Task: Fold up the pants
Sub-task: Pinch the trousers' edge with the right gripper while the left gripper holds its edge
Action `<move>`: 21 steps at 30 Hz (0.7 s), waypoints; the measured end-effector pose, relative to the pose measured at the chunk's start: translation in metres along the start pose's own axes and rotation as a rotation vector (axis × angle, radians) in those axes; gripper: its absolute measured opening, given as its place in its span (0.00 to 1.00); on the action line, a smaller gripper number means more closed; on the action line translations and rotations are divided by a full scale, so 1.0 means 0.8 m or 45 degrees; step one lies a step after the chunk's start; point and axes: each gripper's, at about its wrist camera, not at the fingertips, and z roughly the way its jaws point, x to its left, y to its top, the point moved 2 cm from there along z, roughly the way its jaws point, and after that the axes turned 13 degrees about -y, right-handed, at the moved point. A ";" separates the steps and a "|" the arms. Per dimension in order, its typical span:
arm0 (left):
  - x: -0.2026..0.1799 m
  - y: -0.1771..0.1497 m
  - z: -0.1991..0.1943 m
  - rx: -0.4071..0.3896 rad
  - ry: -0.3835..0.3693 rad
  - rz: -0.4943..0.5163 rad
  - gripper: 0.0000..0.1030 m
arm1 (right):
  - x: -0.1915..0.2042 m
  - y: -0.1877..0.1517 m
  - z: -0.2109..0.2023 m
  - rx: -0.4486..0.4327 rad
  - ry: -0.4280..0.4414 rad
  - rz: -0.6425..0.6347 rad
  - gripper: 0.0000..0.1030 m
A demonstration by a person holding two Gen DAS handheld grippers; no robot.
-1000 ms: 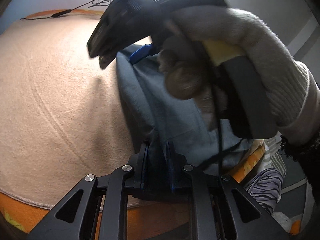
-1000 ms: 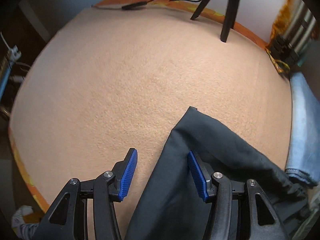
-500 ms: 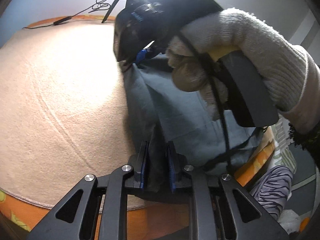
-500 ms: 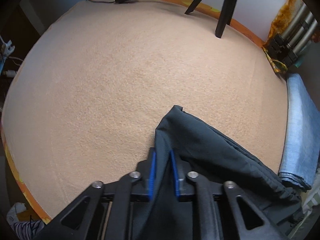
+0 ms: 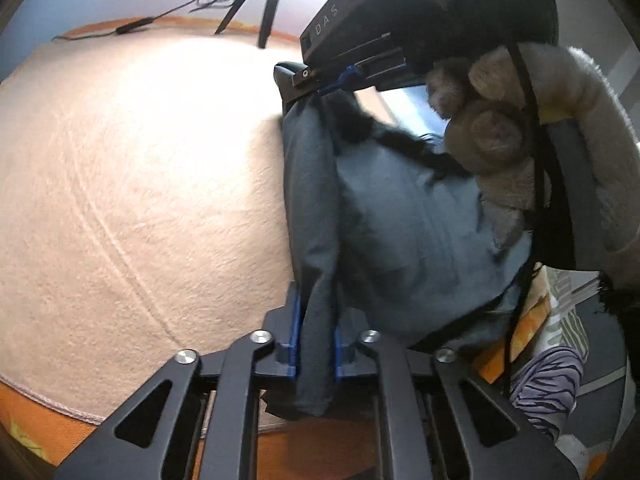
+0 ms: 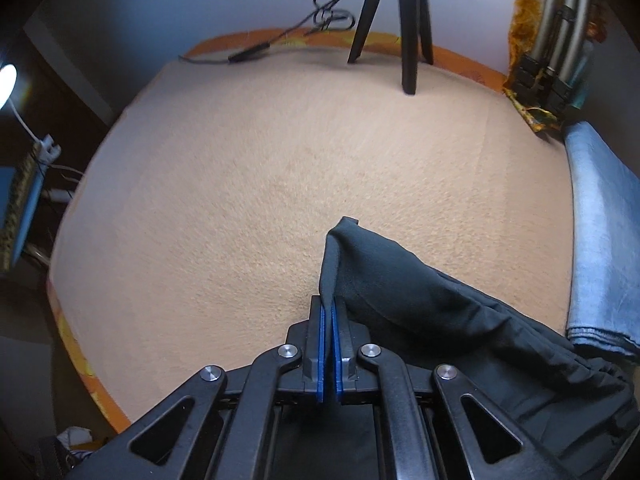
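Observation:
Dark grey pants (image 5: 400,220) hang bunched between my two grippers over a peach blanket (image 5: 140,160). My left gripper (image 5: 316,304) has a thick fold of the pants between its blue pads, and its jaws are closing on it. My right gripper (image 6: 329,304) is shut on a thin edge of the pants (image 6: 420,300), whose corner sticks up past the pads. In the left wrist view the right gripper (image 5: 320,88) is held by a gloved hand (image 5: 500,140) above the far end of the cloth, lifting it.
Black tripod legs (image 6: 408,40) and a black cable (image 6: 280,40) stand at the blanket's far edge. A folded light blue cloth (image 6: 600,240) lies on the right. An orange sheet (image 6: 76,344) borders the blanket. Striped fabric (image 5: 552,380) lies off the near right edge.
My right gripper went from open around the pants edge to shut on it, then rose and drew the cloth up. The left gripper kept its place on the fold.

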 end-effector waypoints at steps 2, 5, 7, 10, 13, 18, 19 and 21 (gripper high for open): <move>-0.014 0.008 -0.011 -0.032 -0.017 0.030 0.08 | -0.012 0.000 -0.016 -0.025 0.035 0.032 0.00; -0.038 0.018 -0.028 -0.078 -0.038 0.099 0.08 | -0.016 0.000 -0.043 -0.074 0.085 0.084 0.00; -0.053 0.025 -0.033 -0.092 -0.044 0.145 0.07 | -0.033 -0.003 -0.064 -0.109 0.123 0.116 0.00; -0.077 0.036 -0.035 -0.103 -0.054 0.200 0.07 | -0.059 -0.007 -0.087 -0.154 0.163 0.164 0.00; -0.099 0.046 -0.032 -0.109 -0.083 0.238 0.07 | -0.083 -0.011 -0.105 -0.197 0.185 0.204 0.00; -0.147 0.043 -0.014 -0.099 -0.151 0.305 0.07 | -0.120 -0.021 -0.119 -0.236 0.213 0.260 0.00; -0.156 0.042 -0.011 -0.095 -0.166 0.317 0.07 | -0.128 -0.025 -0.123 -0.244 0.215 0.264 0.00; -0.169 0.040 -0.005 -0.088 -0.193 0.337 0.07 | -0.141 -0.031 -0.128 -0.256 0.220 0.272 0.00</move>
